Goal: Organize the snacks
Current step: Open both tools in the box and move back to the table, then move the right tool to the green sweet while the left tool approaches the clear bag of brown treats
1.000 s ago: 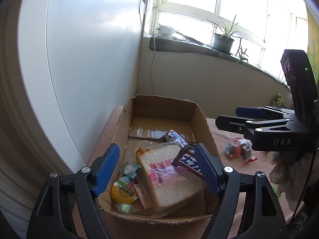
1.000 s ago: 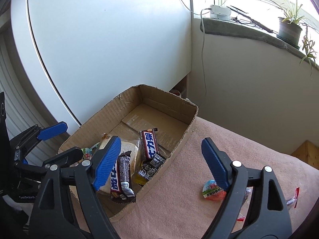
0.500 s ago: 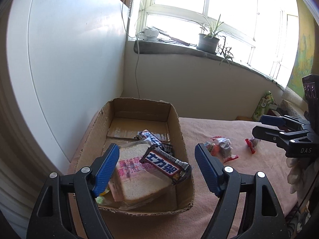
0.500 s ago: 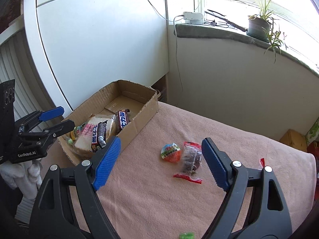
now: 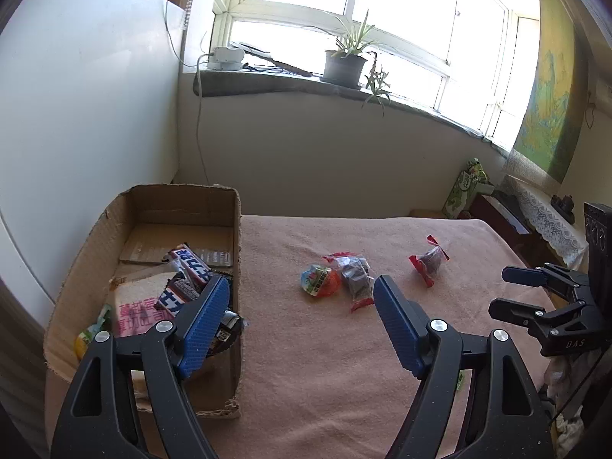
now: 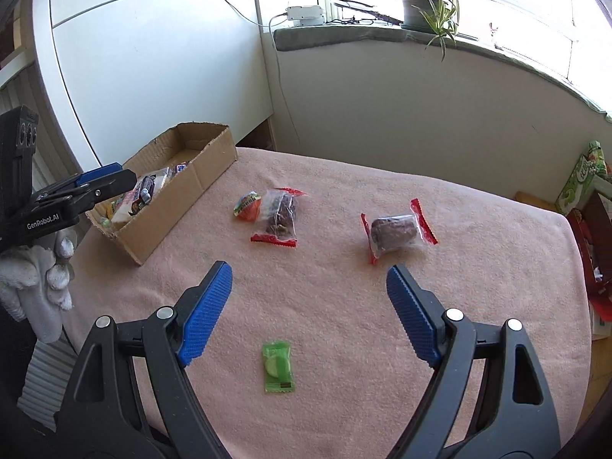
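A cardboard box [image 5: 237,229] [image 6: 183,187] at the table's left holds a bread pack [image 5: 134,306], chocolate bars [image 5: 191,264] and small sweets. On the pink cloth lie a round orange snack [image 5: 320,281] [image 6: 248,205], a clear pack with red ends [image 5: 355,279] [image 6: 279,214], a brown cake in a red-ended wrapper [image 5: 428,262] [image 6: 394,231] and a green sachet [image 6: 278,366]. My left gripper [image 5: 302,325] [image 6: 103,179] is open and empty beside the box. My right gripper [image 6: 310,306] [image 5: 512,294] is open and empty above the green sachet.
A white cabinet stands behind the box. A windowsill with a potted plant [image 5: 344,65] and a power strip runs along the back wall. A green box [image 5: 464,191] and red items [image 6: 589,237] sit off the table's right edge.
Both grippers have pulled back and swung right, away from the box. The loose snacks on the cloth and the green sachet have come into view. Both stay open and empty.
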The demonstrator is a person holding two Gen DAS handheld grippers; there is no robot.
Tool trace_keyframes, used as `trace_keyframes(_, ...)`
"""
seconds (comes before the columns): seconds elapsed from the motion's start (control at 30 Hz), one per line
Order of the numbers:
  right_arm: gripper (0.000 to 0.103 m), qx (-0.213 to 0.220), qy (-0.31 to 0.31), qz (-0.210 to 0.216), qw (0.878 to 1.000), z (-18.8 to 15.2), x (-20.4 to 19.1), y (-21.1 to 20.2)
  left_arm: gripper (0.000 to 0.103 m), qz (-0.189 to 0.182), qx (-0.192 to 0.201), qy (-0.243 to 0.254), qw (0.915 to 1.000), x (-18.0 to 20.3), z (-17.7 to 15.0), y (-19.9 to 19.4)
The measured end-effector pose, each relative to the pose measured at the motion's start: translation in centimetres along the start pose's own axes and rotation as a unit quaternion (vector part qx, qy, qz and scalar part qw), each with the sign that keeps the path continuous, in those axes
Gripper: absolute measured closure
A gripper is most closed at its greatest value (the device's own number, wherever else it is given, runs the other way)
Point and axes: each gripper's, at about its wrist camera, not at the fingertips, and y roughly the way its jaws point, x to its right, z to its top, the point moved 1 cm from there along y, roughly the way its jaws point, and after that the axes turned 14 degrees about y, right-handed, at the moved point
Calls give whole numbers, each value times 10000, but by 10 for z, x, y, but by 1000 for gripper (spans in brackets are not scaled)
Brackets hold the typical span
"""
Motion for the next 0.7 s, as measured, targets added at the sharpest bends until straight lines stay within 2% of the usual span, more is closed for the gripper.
trace_keyframes(0.2,18,-115,-200,-126,9997,-23,4,-2,25,-250,-92,106,9996,25,0,14)
trace_keyframes(0.6,18,-499,-314,32,9983,-55,0,17,25,-559,-398,133,9976,53,-6,50)
trace_keyframes(0.7,21,-573,-334,97,9978,-60,-1,22,32,-632,-465,177,9968,59,-5,63)
